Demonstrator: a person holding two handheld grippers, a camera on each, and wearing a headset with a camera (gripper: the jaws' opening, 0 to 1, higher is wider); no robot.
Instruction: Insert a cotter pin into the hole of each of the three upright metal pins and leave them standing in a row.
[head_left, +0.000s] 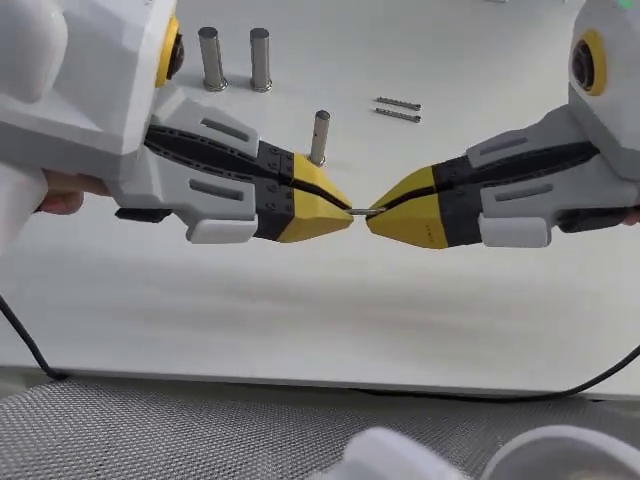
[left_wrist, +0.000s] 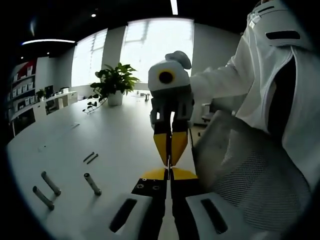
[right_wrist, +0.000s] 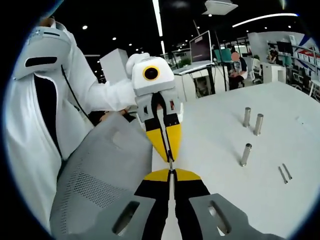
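Held level, tip to tip at frame centre above the counter (head_left: 300, 300): left hand-held gripper (head_left: 343, 212) and right hand-held gripper (head_left: 374, 216), both clamped shut, seemingly on one thin cotter pin (head_left: 361, 212). Behind, toward upper left, three metal pins (head_left: 260, 58) standing upright

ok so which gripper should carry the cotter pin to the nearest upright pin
Probably right. The cotter pin is pinched by both, but the nearest metal pin stands ahead of the right gripper and only alongside the left gripper.
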